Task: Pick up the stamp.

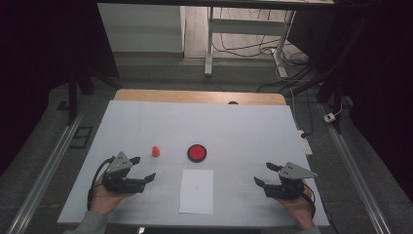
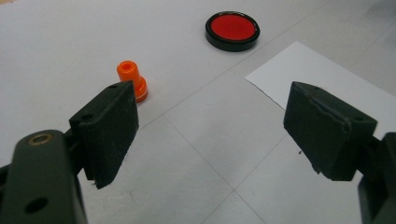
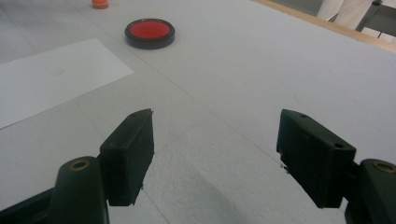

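Left tool [image 2: 210, 135] near orange stamp [image 2: 132, 79]

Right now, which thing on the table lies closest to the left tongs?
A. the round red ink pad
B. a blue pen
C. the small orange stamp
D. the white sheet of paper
C: in the high view the small orange stamp stands just beyond the open left tongs, nearer than the round red ink pad or the white sheet of paper.
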### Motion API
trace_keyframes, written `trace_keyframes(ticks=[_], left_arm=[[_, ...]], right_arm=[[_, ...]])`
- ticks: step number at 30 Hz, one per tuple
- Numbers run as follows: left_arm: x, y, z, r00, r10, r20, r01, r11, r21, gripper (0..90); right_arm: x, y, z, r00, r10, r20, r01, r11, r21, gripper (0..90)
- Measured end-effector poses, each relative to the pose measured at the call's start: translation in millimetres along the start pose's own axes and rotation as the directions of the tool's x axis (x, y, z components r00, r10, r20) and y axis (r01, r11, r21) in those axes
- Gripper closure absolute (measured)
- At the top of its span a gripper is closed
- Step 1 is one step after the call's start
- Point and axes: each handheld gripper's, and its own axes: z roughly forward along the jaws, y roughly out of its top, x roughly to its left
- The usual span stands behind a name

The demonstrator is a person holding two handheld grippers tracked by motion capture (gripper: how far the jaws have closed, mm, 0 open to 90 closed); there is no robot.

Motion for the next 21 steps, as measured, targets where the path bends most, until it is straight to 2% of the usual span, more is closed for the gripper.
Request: trace_keyframes(ticks=[3, 4, 7, 11, 15, 21], left_arm=[[3.0, 2.5, 2.6, 1.0, 0.001, 0.001, -0.001, 1.0, 0.008, 18.9], [4.3, 3.2, 3.2, 1.0, 0.003, -0.001, -0.003, 0.9999, 0.012, 19.0], [8.3, 4.8, 6.0, 0.9999, -0.011, -0.002, 0.011, 0.9998, 0.014, 19.1], [12.9, 7.4, 11.5, 0.9998, -0.017, -0.003, 0.017, 0.9996, 0.024, 19.2], [17.6, 12.6, 19.4, 0.9999, -0.011, -0.004, 0.011, 0.9991, 0.042, 19.2], [20.6, 20.7, 27.6, 1.0, -0.003, -0.007, 0.003, 0.999, 0.044, 19.9]], right_arm=[[0.8, 0.7, 1.3, 1.0, 0.0, -0.006, 0.0, 0.9999, -0.011, 28.0], [1.6, 1.2, 1.4, 1.0, -0.004, 0.004, 0.004, 1.0, -0.003, 28.1], [3.7, 1.0, 3.7, 0.9999, -0.003, -0.013, 0.003, 1.0, -0.003, 28.5], [4.4, 0.5, 5.8, 0.9999, -0.009, -0.013, 0.01, 0.9999, 0.013, 28.8], [4.1, -1.9, 6.4, 0.9999, -0.003, -0.012, 0.003, 0.9999, 0.013, 29.3], [5.9, -3.8, 4.0, 1.0, 0.002, -0.005, -0.001, 0.9998, 0.019, 29.5]])
